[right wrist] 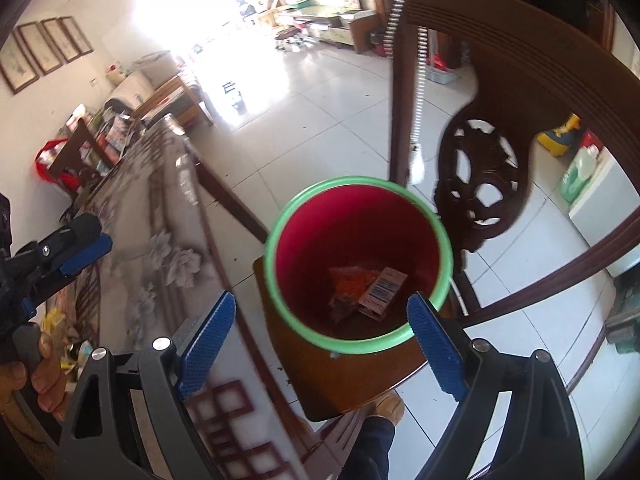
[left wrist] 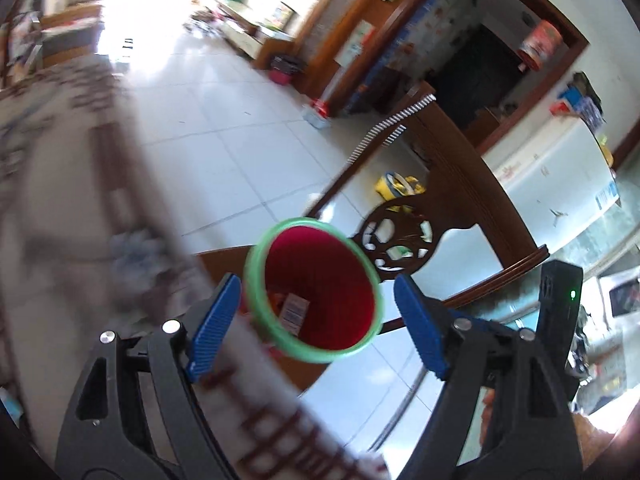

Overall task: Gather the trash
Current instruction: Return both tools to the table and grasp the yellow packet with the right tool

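Observation:
A red bin with a green rim (left wrist: 332,272) (right wrist: 352,224) stands on a brown wooden chair seat (right wrist: 340,376) beside the table. At its bottom lie an orange wrapper (right wrist: 352,284) (left wrist: 274,300) and a pale packet with a barcode (right wrist: 384,288) (left wrist: 294,308). My left gripper (left wrist: 318,324) hangs open above the bin's near rim, nothing between its blue pads. My right gripper (right wrist: 322,346) is open too, empty, its pads on either side of the rim's near edge from above. In the right wrist view one of the left gripper's fingers (right wrist: 86,254) shows over the table at far left.
A table under a flowered cloth (right wrist: 168,240) (left wrist: 80,208) runs along the left. The chair's carved back (right wrist: 480,184) (left wrist: 400,236) rises behind the bin. A person's hand (right wrist: 40,372), leg (right wrist: 372,448) and shoe (right wrist: 390,406) show low down. White tiled floor (left wrist: 224,128) stretches beyond.

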